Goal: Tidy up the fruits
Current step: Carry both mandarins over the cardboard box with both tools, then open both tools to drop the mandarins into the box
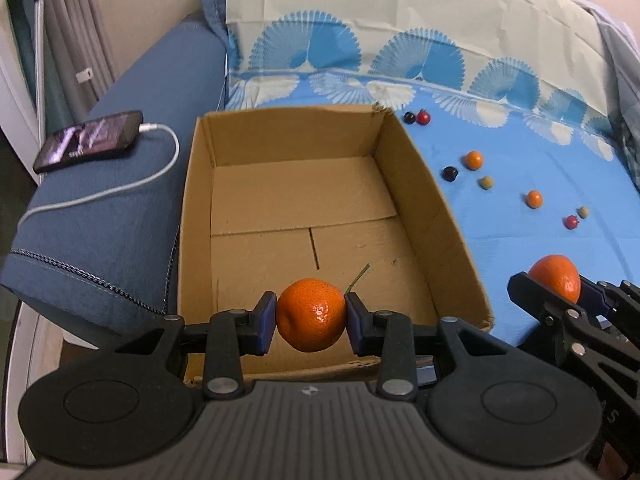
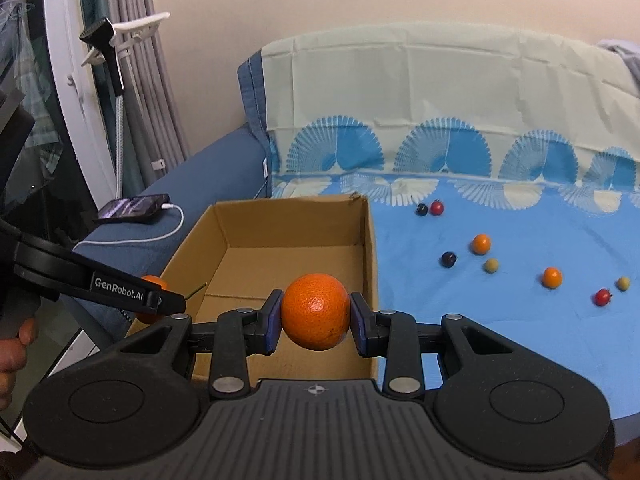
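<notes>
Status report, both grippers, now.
Left gripper shut on tangerine over cardboard box. Right gripper shut on second tangerine. Box open, nothing blocking.

Both views are evenly and fairly brightly lit by soft, diffuse indoor light, with no hard shadows. A small highlight sits on the held orange (image 1: 311, 314), and the other orange (image 2: 315, 311) shows a faint sheen on top. The cardboard box (image 1: 424, 184) has gently shaded inner walls. Fisheye distortion bends straight lines toward the edges, and the corners darken into vignette. Focus is sharpest mid-scene; the far blue patterned sheet (image 2: 500, 240) looks slightly soft, and detail is mildly grainy throughout.
</notes>
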Available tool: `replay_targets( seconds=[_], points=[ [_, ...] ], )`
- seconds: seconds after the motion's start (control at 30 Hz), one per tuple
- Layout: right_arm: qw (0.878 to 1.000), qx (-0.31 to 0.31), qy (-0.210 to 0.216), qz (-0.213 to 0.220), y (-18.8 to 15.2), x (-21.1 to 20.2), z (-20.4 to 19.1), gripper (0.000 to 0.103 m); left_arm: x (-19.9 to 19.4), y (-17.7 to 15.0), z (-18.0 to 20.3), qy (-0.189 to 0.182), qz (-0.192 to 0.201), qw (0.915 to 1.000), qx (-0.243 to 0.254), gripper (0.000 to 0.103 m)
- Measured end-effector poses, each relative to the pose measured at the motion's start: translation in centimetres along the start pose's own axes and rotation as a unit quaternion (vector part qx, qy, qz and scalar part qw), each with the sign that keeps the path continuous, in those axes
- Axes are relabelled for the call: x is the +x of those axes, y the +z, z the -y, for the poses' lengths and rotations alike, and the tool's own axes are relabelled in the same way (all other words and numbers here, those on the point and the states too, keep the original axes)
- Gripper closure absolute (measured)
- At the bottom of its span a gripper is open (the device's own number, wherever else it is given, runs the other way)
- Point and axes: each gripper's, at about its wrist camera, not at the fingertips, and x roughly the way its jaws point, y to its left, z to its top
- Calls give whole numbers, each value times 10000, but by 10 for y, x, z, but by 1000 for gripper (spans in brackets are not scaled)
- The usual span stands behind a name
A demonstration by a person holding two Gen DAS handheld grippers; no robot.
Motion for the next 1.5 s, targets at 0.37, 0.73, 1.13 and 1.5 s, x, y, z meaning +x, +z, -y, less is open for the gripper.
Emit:
replay_targets(
  seconds=[0.37,0.73,1.13,1.5],
  points=[
    [9979,-379,98,-511,1,77,-13,67,68,10,-23,178,-606,9978,-224,63],
    [9909,-634,-40,-1185,-14,142,-11,67,131,17,-20,425,-973,9943,-38,63],
    [9857,-1026,-195,-1320,-19,162,-12,67,165,12,-27,582,-1324,9894,-105,62],
    [9883,-819,-315,-1249,-5,157,-11,36,151,18,-25,387,-1350,9900,-143,15]
  ],
)
